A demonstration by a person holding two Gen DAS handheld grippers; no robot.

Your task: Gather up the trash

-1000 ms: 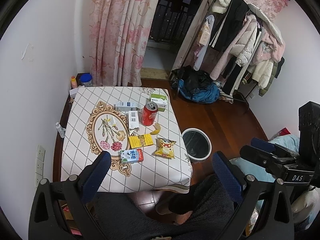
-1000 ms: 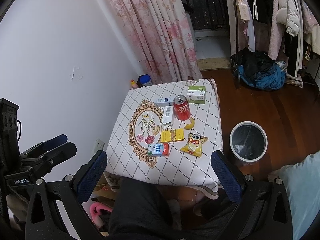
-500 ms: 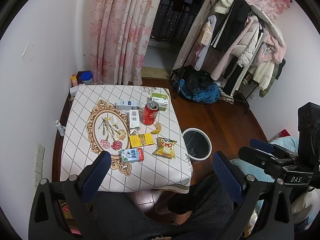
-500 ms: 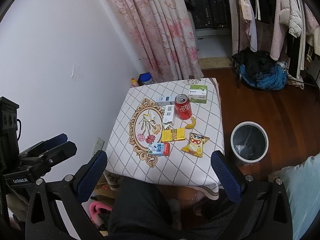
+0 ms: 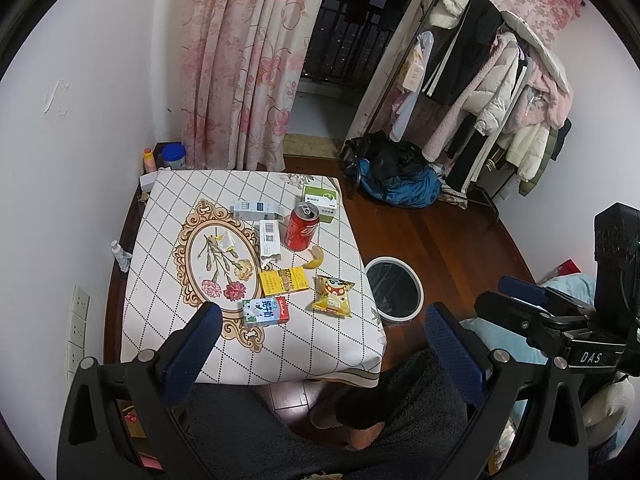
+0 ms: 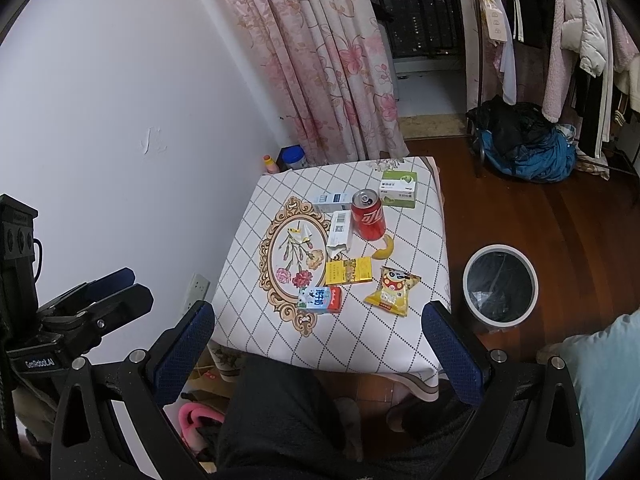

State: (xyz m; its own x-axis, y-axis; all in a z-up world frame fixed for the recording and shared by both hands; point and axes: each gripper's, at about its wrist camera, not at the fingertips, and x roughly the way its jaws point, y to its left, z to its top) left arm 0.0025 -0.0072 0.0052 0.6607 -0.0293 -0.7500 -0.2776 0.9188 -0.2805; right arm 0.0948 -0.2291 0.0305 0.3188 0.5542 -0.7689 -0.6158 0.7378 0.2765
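Observation:
Trash lies on a small table (image 5: pixel 160 280) with a checked cloth: a red can (image 5: pixel 302 227), a banana peel (image 5: pixel 316 259), a yellow snack bag (image 5: pixel 332 295), a yellow box (image 5: pixel 283 280), a milk carton (image 5: pixel 266 311), a torn white box (image 5: pixel 269 238) and a green box (image 5: pixel 320 202). A white-rimmed bin (image 5: pixel 394 294) stands on the floor to the table's right. My left gripper (image 5: pixel 324 344) is open and empty, held above the near table edge. My right gripper (image 6: pixel 318 344) is likewise open and empty, with the can (image 6: pixel 368 219), the snack bag (image 6: pixel 393 290) and the bin (image 6: pixel 500 286) ahead of it.
A person's dark-clad legs sit below both grippers. White wall borders the table on the left, with a pink floral curtain (image 5: pixel 240 60) behind. A clothes rack (image 5: pixel 500 80) and a heap of bags (image 5: pixel 396 180) stand at the back right. Wooden floor surrounds the bin.
Both views have drifted only very slightly. Nothing on the table has moved, and both grippers stay open.

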